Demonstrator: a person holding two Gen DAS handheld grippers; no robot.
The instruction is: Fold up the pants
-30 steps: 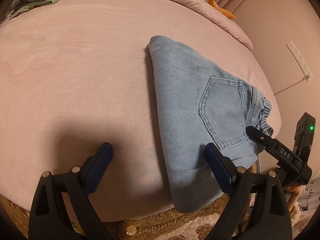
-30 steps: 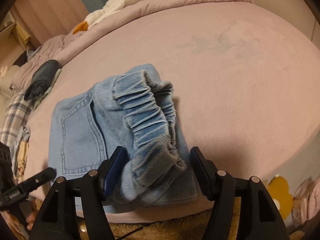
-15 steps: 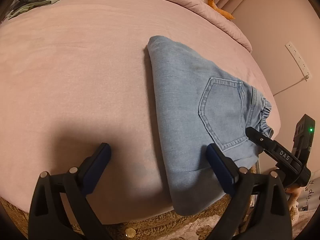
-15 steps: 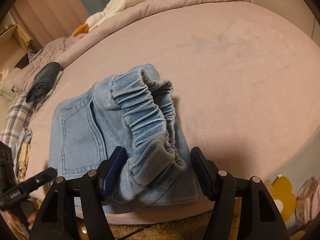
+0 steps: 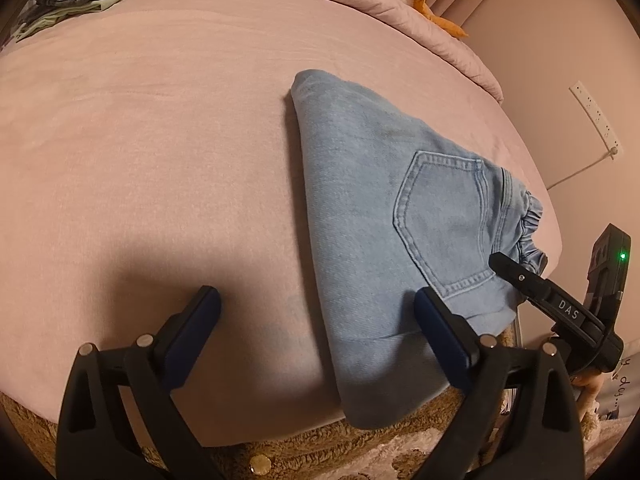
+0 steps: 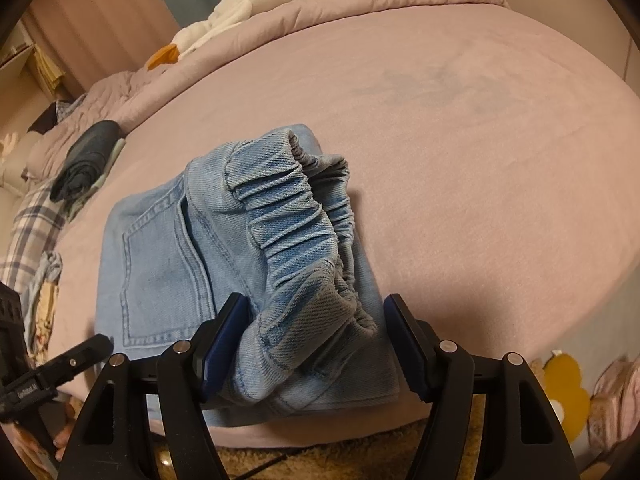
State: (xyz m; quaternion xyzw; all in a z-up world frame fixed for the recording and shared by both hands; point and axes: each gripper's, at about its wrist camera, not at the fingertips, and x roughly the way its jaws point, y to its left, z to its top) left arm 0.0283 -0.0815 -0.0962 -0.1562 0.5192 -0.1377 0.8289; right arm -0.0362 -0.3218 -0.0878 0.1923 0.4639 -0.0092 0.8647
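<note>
Folded light-blue denim pants (image 5: 372, 208) lie on the pink-sheeted bed (image 5: 160, 128), at its near edge, one corner overhanging; back pocket uppermost, gathered elastic waistband (image 6: 304, 232) bunched and standing proud at the right-hand end.

Right gripper (image 6: 316, 344): jaws apart, straddling the waistband end; the left pad looks to lie against the cloth, the right pad stands clear; nothing clamped. Left gripper (image 5: 316, 320): jaws wide apart, holding nothing; the pants' left folded edge runs between them, the bulk of the bundle lying right of centre.

Governing relation: the bundle's long axis runs from the left gripper's side across to the right gripper; the waistband sits directly ahead of the right jaws, so the right hand is the nearer for any further grasp.

Materials: twill denim, stiff seams, thick layered folds; ribbed elastic springy, in my judgement liable to unroll; sheet soft, faintly napped.

Judgement: folding appears nearly complete.
</note>
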